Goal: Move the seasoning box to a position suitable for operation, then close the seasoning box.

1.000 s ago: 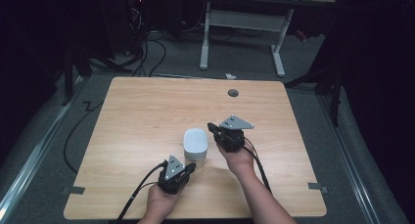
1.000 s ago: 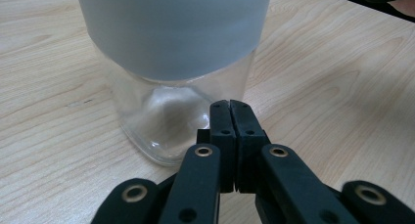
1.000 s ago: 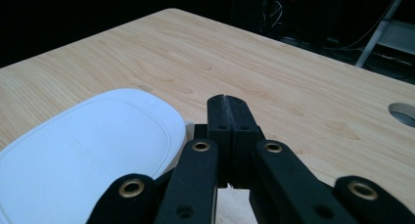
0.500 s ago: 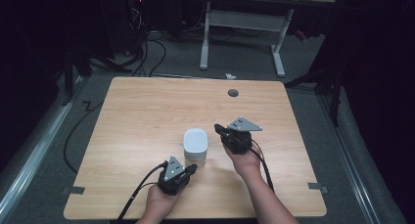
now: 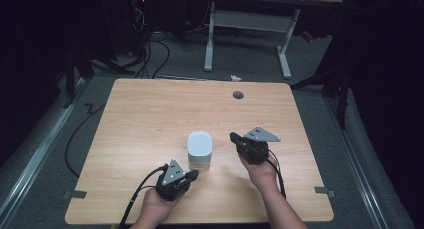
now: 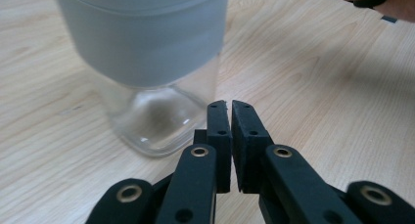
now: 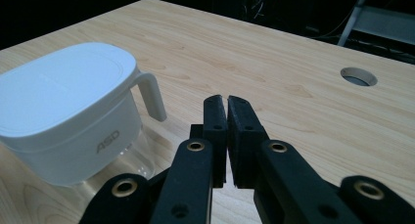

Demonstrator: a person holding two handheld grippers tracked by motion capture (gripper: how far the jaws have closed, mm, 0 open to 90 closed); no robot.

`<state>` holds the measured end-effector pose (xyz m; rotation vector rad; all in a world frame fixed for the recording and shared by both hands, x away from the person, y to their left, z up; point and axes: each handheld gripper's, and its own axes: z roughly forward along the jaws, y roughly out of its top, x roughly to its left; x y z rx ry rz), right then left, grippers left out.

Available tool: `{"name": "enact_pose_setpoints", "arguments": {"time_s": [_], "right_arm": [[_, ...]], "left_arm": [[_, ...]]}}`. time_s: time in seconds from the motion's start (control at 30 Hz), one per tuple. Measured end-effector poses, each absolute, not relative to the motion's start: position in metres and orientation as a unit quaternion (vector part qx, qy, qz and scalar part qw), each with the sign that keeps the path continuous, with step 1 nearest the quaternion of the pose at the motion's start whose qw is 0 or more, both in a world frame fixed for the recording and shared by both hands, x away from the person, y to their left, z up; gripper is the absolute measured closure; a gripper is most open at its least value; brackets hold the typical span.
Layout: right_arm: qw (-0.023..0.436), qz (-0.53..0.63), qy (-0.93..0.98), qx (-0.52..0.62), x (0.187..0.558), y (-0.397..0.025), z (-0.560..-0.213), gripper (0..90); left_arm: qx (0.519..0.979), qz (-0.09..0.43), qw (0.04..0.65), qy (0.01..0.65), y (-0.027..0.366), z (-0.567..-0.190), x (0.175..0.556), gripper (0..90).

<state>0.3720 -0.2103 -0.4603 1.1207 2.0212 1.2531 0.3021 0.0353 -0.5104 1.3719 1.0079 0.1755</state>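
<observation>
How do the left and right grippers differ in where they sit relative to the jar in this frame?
The left gripper sits just in front of the jar, nearly at its glass base, while the right gripper sits off to its right, with a clear gap. The left points right and away, the right points left toward the jar. Both have jaws shut and hold nothing.

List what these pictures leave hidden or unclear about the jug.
- Jug top: cut off by the upper edge of the left gripper view.
- Jug base: hidden behind the right claw in the right gripper view.
- Handle and lettering: too small in the high view.
- Contents: the white lid covers them.
</observation>
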Motion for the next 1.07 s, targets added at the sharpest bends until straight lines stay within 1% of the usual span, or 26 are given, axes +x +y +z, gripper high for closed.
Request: {"name": "enact_pose_setpoints", "arguments": {"time_s": [0.17,0.33,0.47,0.53,0.6,0.63,0.67,0.7,0.73,0.77,0.8,0.87,0.9,0.97,1.07], "right_arm": [[0.253,0.462,0.739,0.421,0.37,-0.22,-0.462,85.9],[0.26,0.462,0.733,0.426,0.366,-0.232,-0.464,85.0],[0.266,0.454,0.731,0.434,0.361,-0.246,-0.47,82.2],[0.269,0.449,0.729,0.442,0.356,-0.254,-0.475,79.6],[0.271,0.444,0.724,0.453,0.35,-0.263,-0.482,76.1],[0.272,0.44,0.723,0.459,0.346,-0.268,-0.486,73.5],[0.272,0.435,0.721,0.465,0.342,-0.273,-0.49,70.4],[0.276,0.428,0.721,0.47,0.336,-0.277,-0.493,67.0],[0.278,0.424,0.718,0.477,0.329,-0.282,-0.496,63.9],[0.286,0.425,0.711,0.482,0.319,-0.288,-0.5,62.8],[0.297,0.429,0.698,0.49,0.308,-0.294,-0.504,63.9],[0.287,0.422,0.699,0.501,0.297,-0.303,-0.509,60.5],[0.294,0.411,0.699,0.505,0.293,-0.306,-0.51,60.8],[0.282,0.417,0.694,0.515,0.29,-0.312,-0.513,60.4],[0.286,0.408,0.701,0.511,0.294,-0.311,-0.513,56.9]], "left_arm": [[0.606,0.095,0.651,0.447,0.05,-0.505,0.305,84.9],[0.594,0.11,0.651,0.459,0.07,-0.501,0.311,82.8],[0.584,0.134,0.644,0.476,0.091,-0.501,0.32,80.8],[0.576,0.149,0.638,0.488,0.105,-0.504,0.325,78.9],[0.568,0.171,0.629,0.503,0.119,-0.511,0.33,75.1],[0.565,0.181,0.623,0.509,0.127,-0.516,0.331,73.0],[0.565,0.181,0.623,0.509,0.127,-0.516,0.331,70.6],[0.552,0.202,0.616,0.524,0.143,-0.526,0.331,68.5],[0.545,0.206,0.613,0.534,0.151,-0.53,0.33,66.8],[0.539,0.207,0.608,0.545,0.158,-0.533,0.329,65.7],[0.534,0.207,0.605,0.554,0.163,-0.533,0.33,65.0],[0.519,0.207,0.612,0.56,0.17,-0.532,0.329,63.4],[0.516,0.207,0.612,0.563,0.171,-0.532,0.329,63.1],[0.517,0.205,0.611,0.563,0.169,-0.531,0.329,62.6],[0.524,0.204,0.613,0.555,0.162,-0.532,0.328,61.0]]}}
